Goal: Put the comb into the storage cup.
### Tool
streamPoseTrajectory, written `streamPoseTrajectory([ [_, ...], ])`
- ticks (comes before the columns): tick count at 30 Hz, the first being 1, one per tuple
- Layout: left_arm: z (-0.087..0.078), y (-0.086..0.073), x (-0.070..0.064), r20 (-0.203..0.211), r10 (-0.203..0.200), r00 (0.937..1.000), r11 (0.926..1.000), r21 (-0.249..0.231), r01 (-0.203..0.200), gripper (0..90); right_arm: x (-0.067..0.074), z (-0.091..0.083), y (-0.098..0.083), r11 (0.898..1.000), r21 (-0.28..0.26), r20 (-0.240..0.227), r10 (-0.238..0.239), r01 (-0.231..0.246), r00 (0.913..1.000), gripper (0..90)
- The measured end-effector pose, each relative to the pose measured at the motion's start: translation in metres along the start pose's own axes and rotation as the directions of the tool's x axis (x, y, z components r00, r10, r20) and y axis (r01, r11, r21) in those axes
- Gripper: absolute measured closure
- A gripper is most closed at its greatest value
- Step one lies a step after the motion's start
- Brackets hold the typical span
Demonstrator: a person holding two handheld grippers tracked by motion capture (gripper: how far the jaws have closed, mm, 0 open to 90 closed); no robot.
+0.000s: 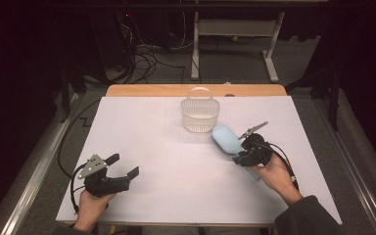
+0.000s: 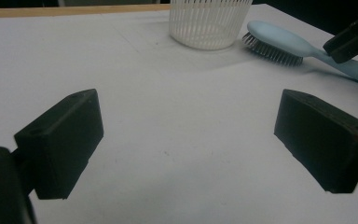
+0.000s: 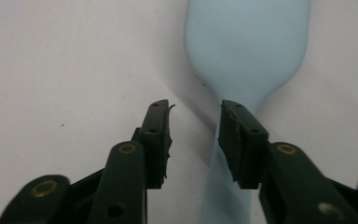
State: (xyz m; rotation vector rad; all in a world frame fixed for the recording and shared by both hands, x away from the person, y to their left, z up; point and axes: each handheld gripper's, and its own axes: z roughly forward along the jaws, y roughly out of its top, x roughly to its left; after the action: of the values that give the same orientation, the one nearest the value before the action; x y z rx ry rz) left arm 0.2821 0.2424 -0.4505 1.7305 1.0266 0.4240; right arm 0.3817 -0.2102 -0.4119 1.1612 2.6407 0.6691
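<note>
A light blue hairbrush (image 1: pixel 226 138) lies bristles down on the white sheet, its head close to a white slatted basket (image 1: pixel 200 115). My right gripper (image 1: pixel 241 151) hovers over the brush handle. In the right gripper view its jaws (image 3: pixel 195 121) stand apart above the handle of the hairbrush (image 3: pixel 247 42), with a gap between the pads and nothing pinched. My left gripper (image 1: pixel 124 165) rests at the near left, jaws wide open and empty (image 2: pixel 186 135). In the left gripper view the hairbrush (image 2: pixel 279 39) sits beside the basket (image 2: pixel 207 23), with the right gripper (image 2: pixel 349 39) over its handle.
A white sheet (image 1: pixel 176 161) covers the table, with a wooden edge (image 1: pixel 196 90) at the far side. Cables trail from both grippers. Beyond the table, desk legs and tangled cables stand on the dark floor.
</note>
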Motion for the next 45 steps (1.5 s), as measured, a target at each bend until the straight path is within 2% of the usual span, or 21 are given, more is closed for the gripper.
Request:
streamPoseTrajectory([
  [3,0.000,0.000,0.000,-0.001,-0.001,1.0000,1.0000,0.000,0.001,7.0,-0.002,-0.001,-0.001,1.000,-0.012,0.022,0.015,-0.014,0.9996,54.9],
  [8,0.000,0.000,0.000,-0.001,0.000,1.0000,1.0000,0.000,0.000,7.0,-0.006,0.002,-0.001,0.999,0.005,0.048,0.042,-0.042,0.9980,49.5],
  [12,0.000,0.000,0.000,-0.001,0.000,1.0000,1.0000,0.000,0.000,7.0,-0.011,0.008,0.000,0.998,0.027,0.062,0.055,-0.057,0.9965,48.7],
  [13,0.000,0.000,0.000,-0.001,-0.001,1.0000,1.0000,0.000,0.001,7.0,-0.011,0.010,0.001,0.997,0.037,0.064,0.071,-0.074,0.9954,48.6],
  [15,0.000,0.000,0.000,-0.001,-0.001,1.0000,1.0000,0.000,0.001,7.0,-0.012,0.013,0.001,0.997,0.049,0.068,0.064,-0.067,0.9957,48.5],
  [35,0.000,0.000,0.000,0.000,-0.002,1.0000,1.0000,-0.001,0.002,7.0,-0.017,0.032,0.007,0.991,0.102,0.086,0.078,-0.087,0.9932,51.4],
  [45,0.000,0.000,0.000,0.000,-0.001,1.0000,1.0000,0.000,0.001,7.0,-0.017,0.033,0.010,0.990,0.112,0.098,0.076,-0.087,0.9923,59.5],
])
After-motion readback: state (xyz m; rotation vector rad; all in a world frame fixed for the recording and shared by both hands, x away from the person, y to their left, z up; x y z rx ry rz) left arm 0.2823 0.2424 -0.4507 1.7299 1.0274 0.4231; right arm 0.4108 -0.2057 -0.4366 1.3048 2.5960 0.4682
